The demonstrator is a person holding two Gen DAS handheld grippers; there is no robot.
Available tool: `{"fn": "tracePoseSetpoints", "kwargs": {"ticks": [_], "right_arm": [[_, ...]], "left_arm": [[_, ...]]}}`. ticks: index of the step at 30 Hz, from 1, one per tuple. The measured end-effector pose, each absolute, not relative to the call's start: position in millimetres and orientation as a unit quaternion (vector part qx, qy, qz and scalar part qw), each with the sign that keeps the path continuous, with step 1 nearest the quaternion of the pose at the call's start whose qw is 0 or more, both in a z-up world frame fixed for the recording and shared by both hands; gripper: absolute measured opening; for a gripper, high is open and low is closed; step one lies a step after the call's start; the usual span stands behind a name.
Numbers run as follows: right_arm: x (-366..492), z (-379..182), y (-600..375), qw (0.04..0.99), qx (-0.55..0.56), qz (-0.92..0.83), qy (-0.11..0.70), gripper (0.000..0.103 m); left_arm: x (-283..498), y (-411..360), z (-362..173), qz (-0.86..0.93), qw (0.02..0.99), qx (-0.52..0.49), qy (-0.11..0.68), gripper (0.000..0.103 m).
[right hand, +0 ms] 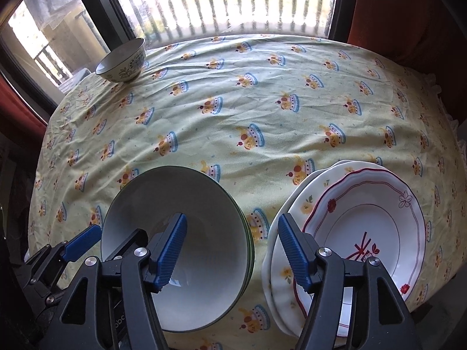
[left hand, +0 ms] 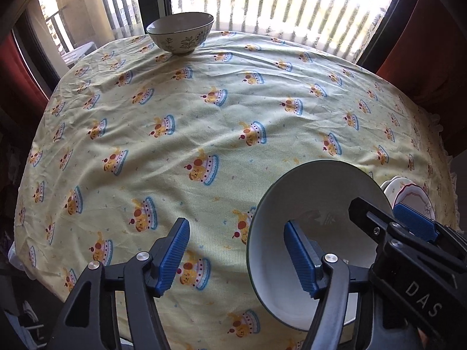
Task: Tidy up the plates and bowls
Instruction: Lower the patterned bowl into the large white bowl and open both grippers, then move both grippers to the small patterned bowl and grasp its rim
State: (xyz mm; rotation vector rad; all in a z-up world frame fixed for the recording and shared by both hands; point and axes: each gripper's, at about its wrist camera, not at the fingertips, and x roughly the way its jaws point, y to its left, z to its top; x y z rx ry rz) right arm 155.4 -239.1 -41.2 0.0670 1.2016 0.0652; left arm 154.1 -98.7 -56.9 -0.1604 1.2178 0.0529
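A stack of white bowls with green rims (right hand: 204, 233) sits near the table's front edge; it also shows in the left wrist view (left hand: 315, 204). A stack of floral plates (right hand: 373, 221) lies to its right, and its edge shows in the left wrist view (left hand: 414, 198). A leaf-patterned bowl (left hand: 181, 33) stands alone at the far left edge, also in the right wrist view (right hand: 122, 61). My left gripper (left hand: 236, 259) is open, its right finger over the bowl stack. My right gripper (right hand: 230, 253) is open and empty, its left finger over the bowls and its right finger over the plates.
The table carries a yellow cloth with a cake print (left hand: 204, 110). A window with balcony railings (left hand: 277, 0) runs behind the far edge. Red curtains (right hand: 408, 14) hang at both sides.
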Motion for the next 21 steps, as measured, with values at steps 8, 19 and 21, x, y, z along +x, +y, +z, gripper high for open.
{"fn": "tracePoseSetpoints", "kwargs": {"ticks": [8,19,21], "right_arm": [[168.7,-24.4,-215.8,0.848,-0.008,-0.015,0.530,0.068],[194.9,-16.3,-174.1,0.852,0.025,-0.046,0.521,0.068],[200.8,-15.9,-163.2,0.852,0.019,-0.051,0.521,0.068]], "left_arm": [[171.0,-68.5,-54.6,-0.013,0.820,-0.087,0.566,0.084],[197.9,-30.7,-43.3,-0.062,0.825,-0.117,0.549,0.082],[207.2,-22.3,-46.7,-0.059,0.828,-0.105,0.548,0.082]]}}
